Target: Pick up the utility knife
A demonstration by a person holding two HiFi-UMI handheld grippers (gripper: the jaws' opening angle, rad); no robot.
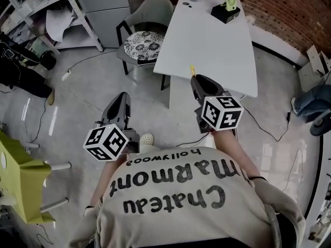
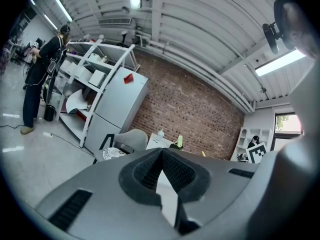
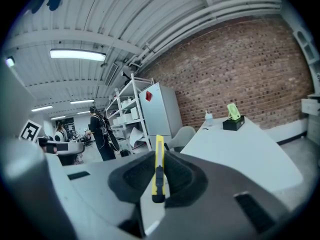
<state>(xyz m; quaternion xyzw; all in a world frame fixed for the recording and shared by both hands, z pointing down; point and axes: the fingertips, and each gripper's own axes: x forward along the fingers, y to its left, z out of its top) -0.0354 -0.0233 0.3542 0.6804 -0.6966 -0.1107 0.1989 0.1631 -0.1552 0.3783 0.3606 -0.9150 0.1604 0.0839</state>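
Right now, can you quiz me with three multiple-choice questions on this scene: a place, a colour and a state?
1. Where is the utility knife? A on the table; B in the right gripper; C on the floor.
2. What colour is its body? A red; B yellow; C blue.
3. The left gripper is: A empty; B holding a bottle; C holding a cable.
Answers: B, it stands clamped between the right gripper's jaws; B, its body shows yellow; A, nothing sits between the left gripper's jaws.
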